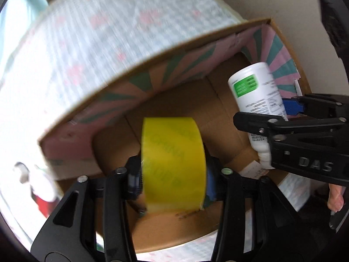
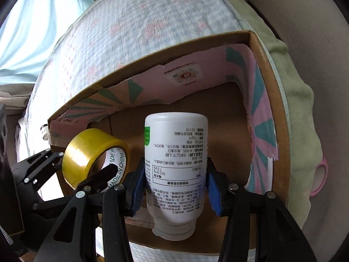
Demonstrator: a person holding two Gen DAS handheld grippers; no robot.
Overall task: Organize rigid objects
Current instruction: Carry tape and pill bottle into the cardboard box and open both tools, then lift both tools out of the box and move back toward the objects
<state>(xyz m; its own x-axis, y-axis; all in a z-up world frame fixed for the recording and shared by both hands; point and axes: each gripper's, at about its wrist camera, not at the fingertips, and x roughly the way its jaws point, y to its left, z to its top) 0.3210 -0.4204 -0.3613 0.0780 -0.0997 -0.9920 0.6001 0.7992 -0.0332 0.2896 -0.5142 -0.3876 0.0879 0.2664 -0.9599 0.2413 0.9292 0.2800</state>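
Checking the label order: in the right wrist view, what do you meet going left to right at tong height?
Left tongs → yellow roll of packing tape → white plastic bottle held in the right tongs → pink-and-teal printed wall of the cardboard box.

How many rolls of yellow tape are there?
1. The yellow tape roll sits between the left gripper's fingers, over the cardboard box. More could be hidden behind the grippers.
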